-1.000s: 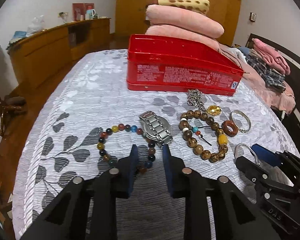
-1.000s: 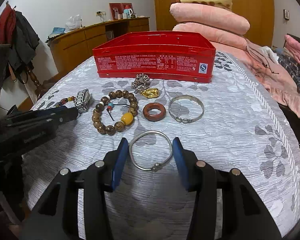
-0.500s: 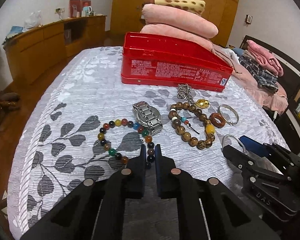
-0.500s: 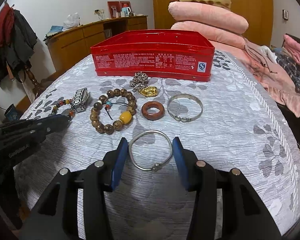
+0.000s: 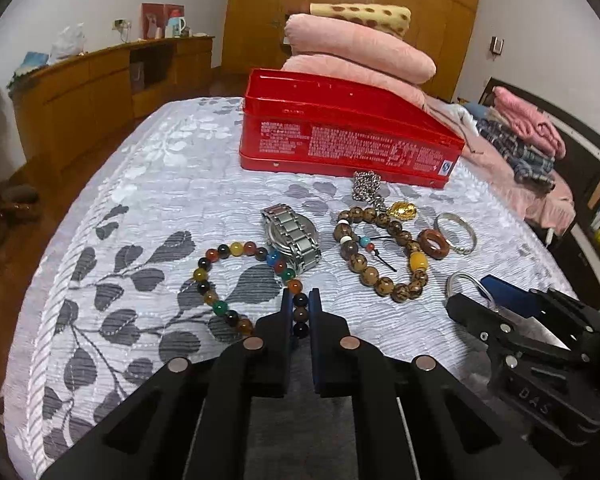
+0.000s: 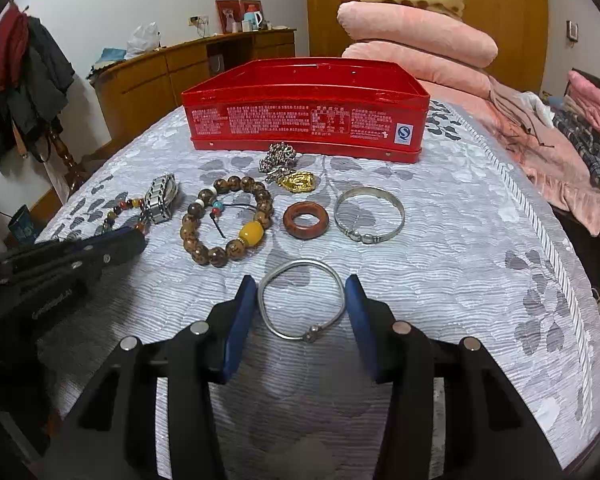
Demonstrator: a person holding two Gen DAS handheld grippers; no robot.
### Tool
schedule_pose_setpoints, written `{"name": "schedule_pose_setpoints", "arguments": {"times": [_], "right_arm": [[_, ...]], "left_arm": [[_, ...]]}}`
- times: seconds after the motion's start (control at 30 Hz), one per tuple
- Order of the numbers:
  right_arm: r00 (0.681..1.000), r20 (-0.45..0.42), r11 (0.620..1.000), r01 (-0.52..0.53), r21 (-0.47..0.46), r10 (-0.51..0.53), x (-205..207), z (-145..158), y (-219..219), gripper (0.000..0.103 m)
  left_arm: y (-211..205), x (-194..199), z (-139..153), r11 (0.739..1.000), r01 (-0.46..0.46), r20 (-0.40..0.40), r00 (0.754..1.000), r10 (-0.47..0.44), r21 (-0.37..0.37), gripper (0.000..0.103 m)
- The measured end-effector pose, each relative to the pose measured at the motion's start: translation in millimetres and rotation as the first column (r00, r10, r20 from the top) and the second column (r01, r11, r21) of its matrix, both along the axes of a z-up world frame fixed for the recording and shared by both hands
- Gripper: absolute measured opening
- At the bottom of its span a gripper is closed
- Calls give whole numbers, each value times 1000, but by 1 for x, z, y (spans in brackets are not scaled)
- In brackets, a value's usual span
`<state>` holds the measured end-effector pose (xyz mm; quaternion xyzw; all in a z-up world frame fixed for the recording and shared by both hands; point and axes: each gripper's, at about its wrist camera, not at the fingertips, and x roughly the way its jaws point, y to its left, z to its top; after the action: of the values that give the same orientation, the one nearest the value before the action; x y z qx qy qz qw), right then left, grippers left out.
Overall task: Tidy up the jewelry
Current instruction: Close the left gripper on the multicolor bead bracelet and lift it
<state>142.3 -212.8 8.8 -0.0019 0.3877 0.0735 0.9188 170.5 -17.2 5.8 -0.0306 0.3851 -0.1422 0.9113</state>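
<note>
My left gripper (image 5: 300, 308) is shut on the near side of a multicoloured bead bracelet (image 5: 220, 254) that lies on the bedspread beside a steel watch (image 5: 292, 236). My right gripper (image 6: 302, 306) is open, its fingers either side of a thin silver bangle (image 6: 300, 300) lying flat. A wooden bead bracelet (image 6: 228, 220), a brown ring (image 6: 305, 220), a wider silver bangle (image 6: 370, 214), a gold pendant (image 6: 300, 181) and a ball chain (image 6: 278, 158) lie in front of an open red tin (image 6: 306, 120).
Pink pillows (image 6: 416, 34) are stacked behind the tin. Folded clothes (image 5: 528, 136) lie at the right edge of the bed. A wooden sideboard (image 5: 96, 92) stands to the left. The left gripper shows in the right wrist view (image 6: 124, 240).
My left gripper has closed its fingers onto the multicoloured bead bracelet and drawn back a little. My right gripper has stayed open around the thin bangle.
</note>
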Motion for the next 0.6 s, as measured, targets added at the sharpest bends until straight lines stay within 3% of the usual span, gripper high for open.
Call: {"name": "schedule_pose_setpoints", "arguments": {"times": [0.6], "right_arm": [[997,73,1000,-10,10,9,-1,34,-7,44]], "left_arm": [[11,-13,44,996,-14,131,991,26,-92,8]]}}
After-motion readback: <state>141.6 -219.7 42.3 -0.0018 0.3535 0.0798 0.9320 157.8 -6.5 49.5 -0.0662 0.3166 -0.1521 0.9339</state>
